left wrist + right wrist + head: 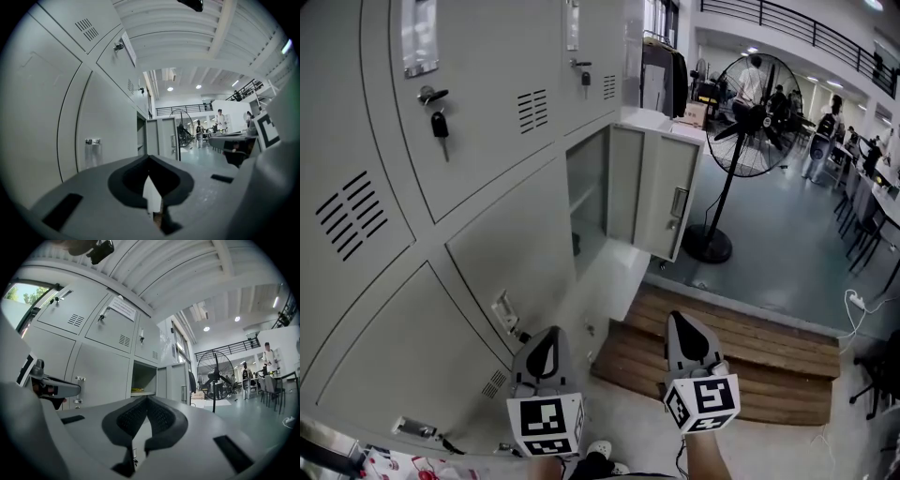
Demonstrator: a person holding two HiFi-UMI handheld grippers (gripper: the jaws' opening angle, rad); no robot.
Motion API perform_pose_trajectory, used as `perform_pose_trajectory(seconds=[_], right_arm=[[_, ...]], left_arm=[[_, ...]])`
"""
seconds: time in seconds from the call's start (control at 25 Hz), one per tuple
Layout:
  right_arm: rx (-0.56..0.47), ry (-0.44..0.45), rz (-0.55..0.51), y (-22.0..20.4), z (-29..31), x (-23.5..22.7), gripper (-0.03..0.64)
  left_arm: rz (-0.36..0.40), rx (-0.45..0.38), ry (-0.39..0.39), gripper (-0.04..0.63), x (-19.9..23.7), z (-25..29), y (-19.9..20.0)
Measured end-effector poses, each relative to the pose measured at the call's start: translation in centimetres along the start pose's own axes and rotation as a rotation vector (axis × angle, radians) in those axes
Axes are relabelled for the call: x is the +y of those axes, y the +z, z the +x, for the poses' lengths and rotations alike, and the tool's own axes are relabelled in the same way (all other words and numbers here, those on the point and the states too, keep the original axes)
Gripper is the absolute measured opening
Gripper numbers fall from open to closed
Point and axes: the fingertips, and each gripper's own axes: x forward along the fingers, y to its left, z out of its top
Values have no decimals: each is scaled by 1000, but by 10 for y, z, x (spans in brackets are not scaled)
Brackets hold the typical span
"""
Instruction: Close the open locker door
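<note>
Locker (pixel 143 375) holds something yellowish (pixel 137 389), perhaps.

Grey plastic left gripper (pixel 546 337) and grey plastic right gripper (pixel 682 321), each carrying a black-and-white marker cube, are held side by side, pointing forward. Both pairs of jaws are pressed together, holding nothing.

The grey locker door (pixel 654 192) stands swung wide open from its lower compartment (pixel 586 197), handle facing outward.

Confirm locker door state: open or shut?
Open: the door stands swung out from the lockers, exposing the compartment behind it.
</note>
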Motion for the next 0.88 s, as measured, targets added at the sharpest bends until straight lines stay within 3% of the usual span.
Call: perform_pose_trajectory(seconds=[0.88], right_arm=[[22, 6, 24, -11, 6, -2, 18]], left_arm=[[2, 4, 5, 2, 3, 4, -1]])
